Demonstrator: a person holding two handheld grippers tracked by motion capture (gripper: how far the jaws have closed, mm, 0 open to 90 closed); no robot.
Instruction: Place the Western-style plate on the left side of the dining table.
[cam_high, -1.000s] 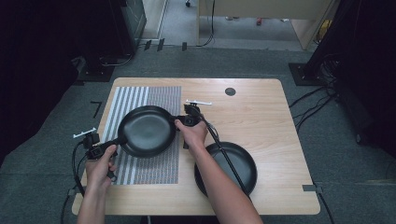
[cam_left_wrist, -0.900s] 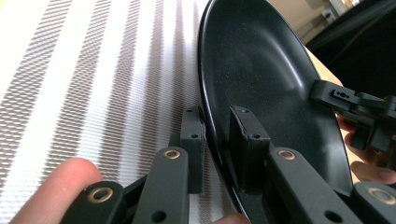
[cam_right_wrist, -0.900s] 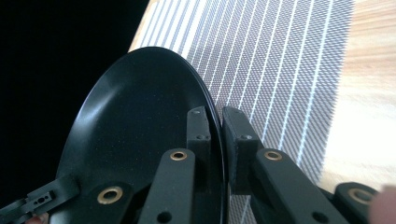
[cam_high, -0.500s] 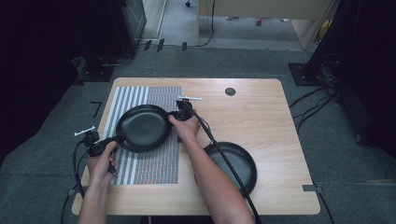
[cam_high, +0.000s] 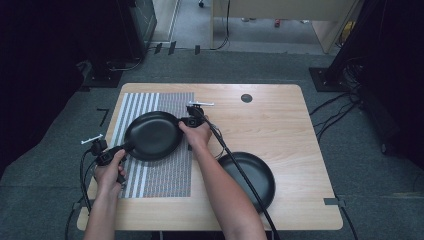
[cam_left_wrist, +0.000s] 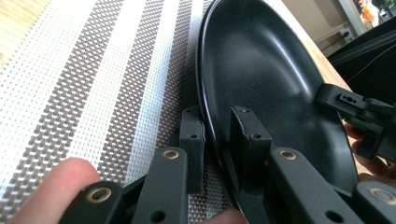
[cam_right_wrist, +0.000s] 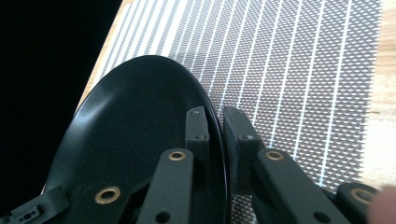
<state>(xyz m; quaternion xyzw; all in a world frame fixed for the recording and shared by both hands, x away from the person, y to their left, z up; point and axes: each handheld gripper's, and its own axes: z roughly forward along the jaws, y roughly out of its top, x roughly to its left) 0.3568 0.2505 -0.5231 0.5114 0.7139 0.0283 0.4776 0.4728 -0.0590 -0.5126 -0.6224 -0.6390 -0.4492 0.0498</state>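
Pan (cam_high: 152, 135) has come down onto the striped mat (cam_high: 165, 175) (both grippers pinch its rim, nine and three o'clock); letting go seems next.

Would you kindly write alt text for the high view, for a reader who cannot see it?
Two hand-held grippers clamp opposite rims of a black pan over a striped mat: left gripper near side, right gripper far side. A second black pan sits on the wooden table.
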